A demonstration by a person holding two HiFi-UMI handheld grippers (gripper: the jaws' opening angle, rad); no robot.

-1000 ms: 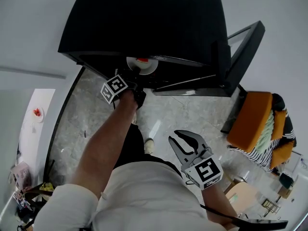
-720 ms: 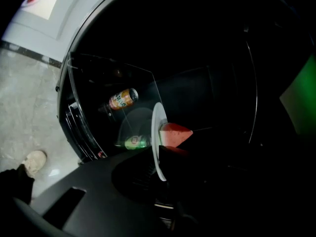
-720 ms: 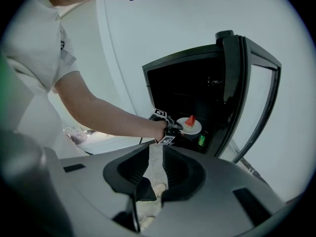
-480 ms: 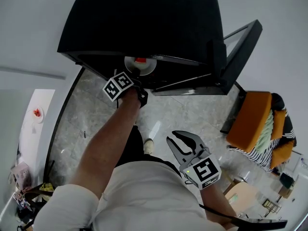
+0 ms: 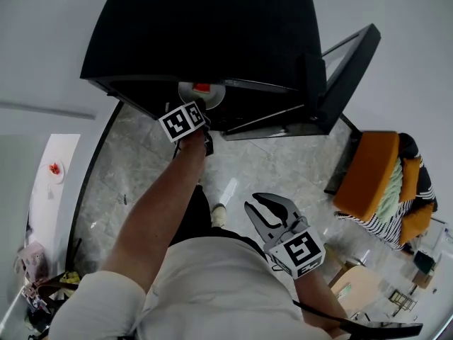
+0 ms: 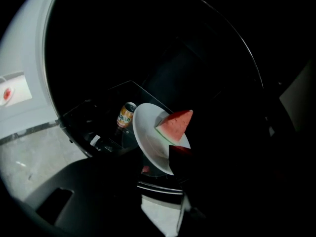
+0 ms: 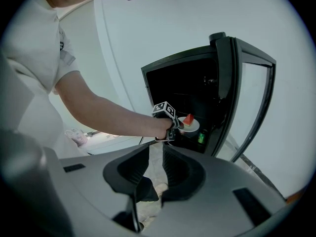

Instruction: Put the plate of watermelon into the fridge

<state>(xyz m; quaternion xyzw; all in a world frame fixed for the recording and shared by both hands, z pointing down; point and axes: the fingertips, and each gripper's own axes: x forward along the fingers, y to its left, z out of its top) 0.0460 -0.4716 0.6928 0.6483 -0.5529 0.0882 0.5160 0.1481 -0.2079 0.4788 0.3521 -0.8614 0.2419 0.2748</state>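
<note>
- Since the earlier frame, the left gripper had pushed further into the fridge. Its marker cube sat higher and closer to the opening, and the plate lay slightly deeper inside.
- The right gripper had barely shifted and hung low in front of the person's torso.
- Left gripper: the jaws were opening, with the near rim of the plate between them.
  - In the left gripper view, one jaw stood clear of the plate to the lower left.
  - The dark tip of the other jaw overlapped the rim at the lower right.
  - The dim interior did not show whether that tip was touching the rim.
- Right gripper: the jaws stood slightly apart with a narrow gap. Only the floor showed through it, and nothing was between them.
- Plate of watermelon:
  - It was a round white plate carrying one red triangular watermelon wedge with a pale green rind edge.
  - The wedge lay towards the side of the plate away from the gripper.
- Location:
  - The plate was inside the open black fridge, near the front of the compartment.
  - In the right gripper view it looked level, at shelf height.
  - A drinks can stood upright just beside it, further in.
- The fridge door stood swung wide open to the right.
- A second small white plate with something red on it sat on the white counter at far left, well apart from the fridge.
</note>
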